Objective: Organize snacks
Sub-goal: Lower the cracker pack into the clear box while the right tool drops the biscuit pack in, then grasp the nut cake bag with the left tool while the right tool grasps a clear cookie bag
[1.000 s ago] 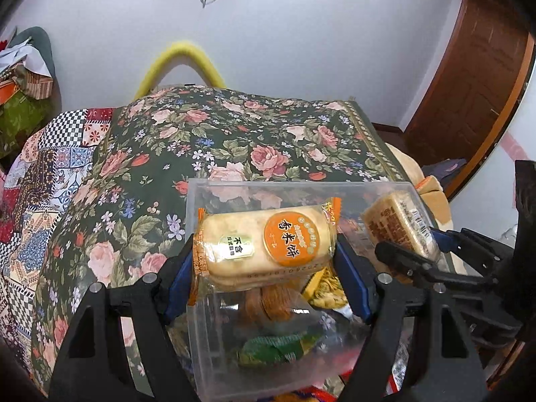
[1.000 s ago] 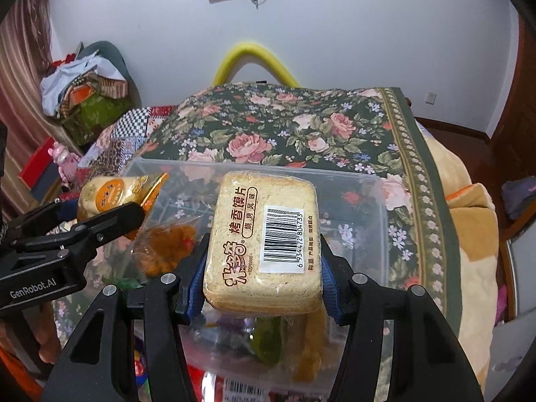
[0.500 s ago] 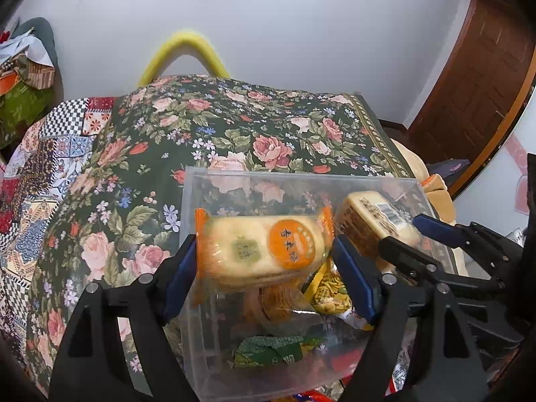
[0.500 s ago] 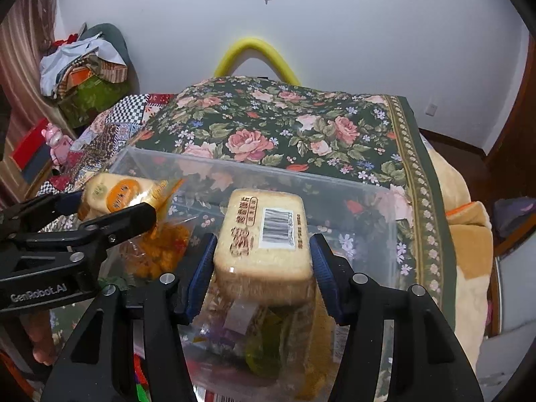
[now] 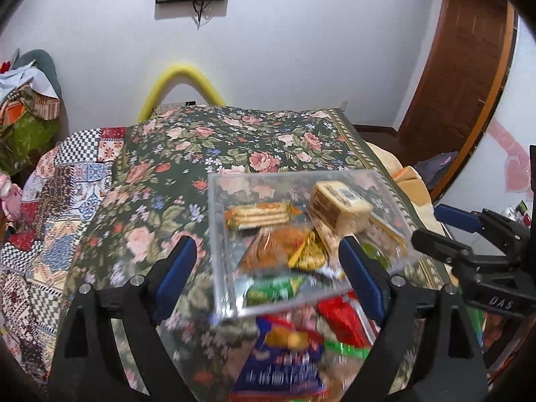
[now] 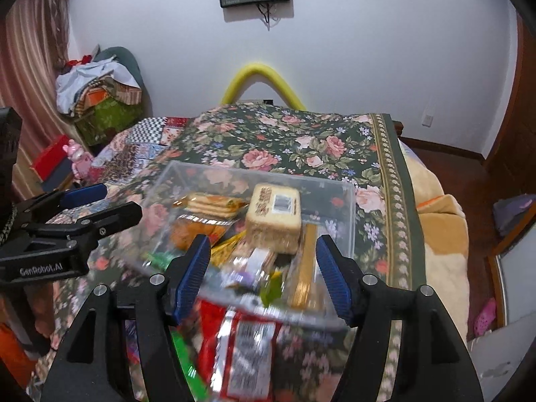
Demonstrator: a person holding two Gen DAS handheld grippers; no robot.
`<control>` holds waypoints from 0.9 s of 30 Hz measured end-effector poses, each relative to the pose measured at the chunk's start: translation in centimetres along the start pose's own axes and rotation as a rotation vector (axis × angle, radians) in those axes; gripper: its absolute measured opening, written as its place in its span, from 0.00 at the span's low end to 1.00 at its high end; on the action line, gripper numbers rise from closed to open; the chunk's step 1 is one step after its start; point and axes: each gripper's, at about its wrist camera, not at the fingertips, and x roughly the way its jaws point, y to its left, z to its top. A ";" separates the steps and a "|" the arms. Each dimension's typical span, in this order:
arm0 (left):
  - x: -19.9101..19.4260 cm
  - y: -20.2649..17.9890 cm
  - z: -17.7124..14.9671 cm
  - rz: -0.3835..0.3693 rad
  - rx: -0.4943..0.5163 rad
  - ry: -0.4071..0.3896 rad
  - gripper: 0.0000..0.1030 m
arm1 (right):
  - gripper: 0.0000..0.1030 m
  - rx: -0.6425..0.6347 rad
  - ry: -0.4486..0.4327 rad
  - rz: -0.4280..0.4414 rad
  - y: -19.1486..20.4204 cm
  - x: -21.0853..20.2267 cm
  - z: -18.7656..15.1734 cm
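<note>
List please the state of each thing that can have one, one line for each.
left tongs: opening, pads pressing nothing
right tongs: opening, pads pressing nothing
clear plastic box: no lid, part filled with snacks
rice cracker pack: lying in box
toast slice pack: lying in box, barcode up

A bed (image 6: 385,154) under a dark floral bedspread (image 5: 187,174) carries a clear plastic bin (image 6: 348,221) and loose snack packets (image 6: 248,345).

White wall (image 6: 368,50), floral bedspread (image 6: 301,140), wooden door (image 5: 462,67)
</note>
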 end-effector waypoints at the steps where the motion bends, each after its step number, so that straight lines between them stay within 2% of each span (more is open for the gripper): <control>1: -1.0 0.0 -0.6 0.002 0.004 -0.003 0.87 | 0.62 -0.003 -0.002 0.003 0.2 -0.5 -0.3; 4: -3.3 0.2 -2.5 0.000 0.012 -0.005 0.89 | 0.68 -0.006 -0.011 0.008 0.8 -2.1 -1.7; 11: -5.9 1.1 -7.6 0.023 0.011 0.032 0.91 | 0.70 -0.006 0.051 0.063 2.8 -2.8 -6.0; 19: -5.2 2.5 -12.3 0.030 -0.015 0.108 0.91 | 0.70 0.013 0.185 0.096 4.9 1.7 -9.7; 23: -4.6 3.0 -13.4 0.030 -0.030 0.126 0.91 | 0.70 0.055 0.237 0.130 5.4 3.9 -10.1; 27: -4.1 3.3 -13.8 0.029 -0.042 0.136 0.91 | 0.71 0.059 0.250 0.153 6.4 5.0 -10.3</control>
